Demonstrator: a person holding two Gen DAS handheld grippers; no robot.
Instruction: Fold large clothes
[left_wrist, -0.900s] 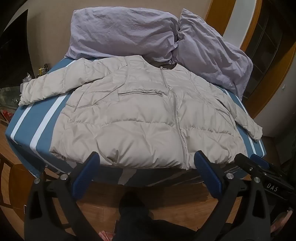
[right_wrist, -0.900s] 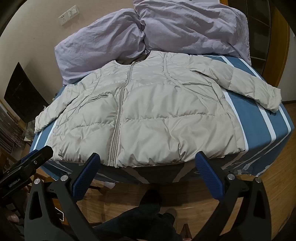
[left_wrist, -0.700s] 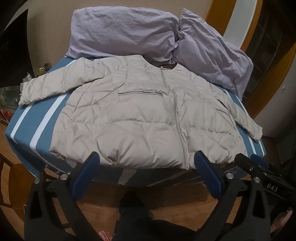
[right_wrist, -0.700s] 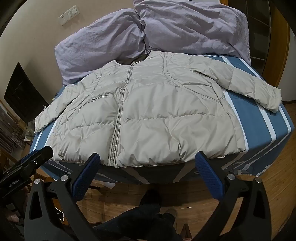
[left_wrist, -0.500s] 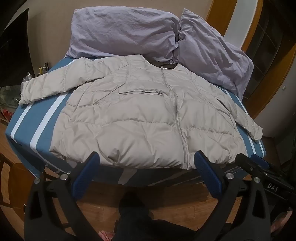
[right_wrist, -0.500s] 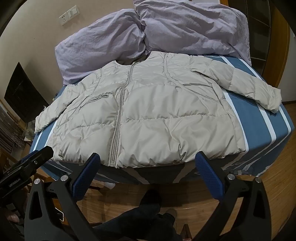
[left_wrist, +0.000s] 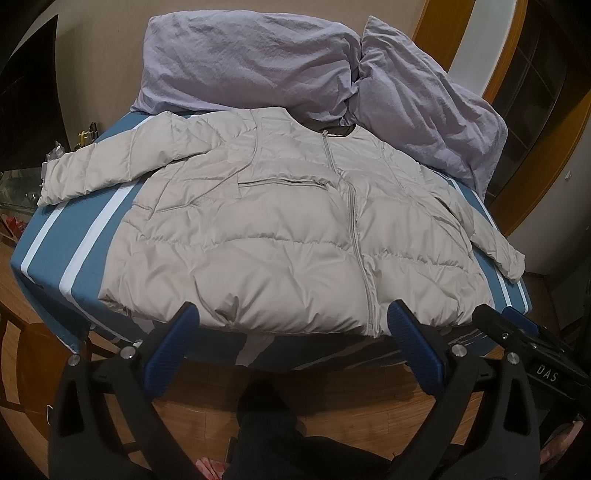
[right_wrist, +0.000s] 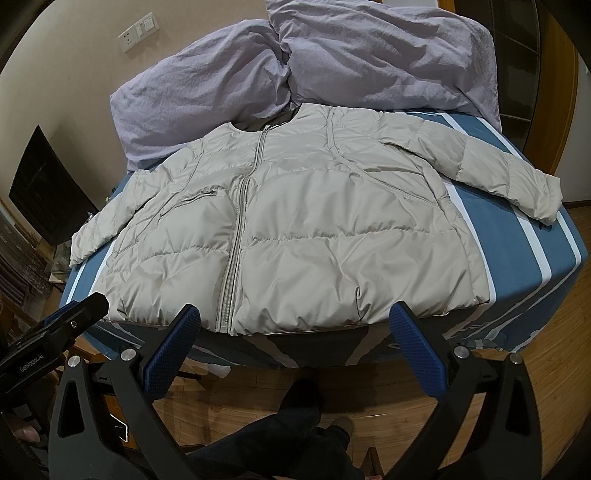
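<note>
A beige puffer jacket (left_wrist: 280, 236) (right_wrist: 303, 236) lies flat and zipped, front up, on a blue bed with white stripes (left_wrist: 55, 236) (right_wrist: 535, 251). Both sleeves spread outward, and its hem reaches the bed's near edge. My left gripper (left_wrist: 293, 325) hangs open just short of the hem, left of the zipper's lower end, with nothing between its blue pads (left_wrist: 170, 347). My right gripper (right_wrist: 295, 325) is also open in front of the hem, right of the zipper, and holds nothing. Each gripper's black body shows at the edge of the other's view.
Two rumpled lavender pillows (left_wrist: 258, 62) (right_wrist: 369, 55) are piled against the wall behind the collar. A person's dark-trousered leg and shoe (right_wrist: 299, 410) stand on the wooden floor (left_wrist: 351, 398) below the bed's edge. A wooden door frame (left_wrist: 539, 147) rises at the right.
</note>
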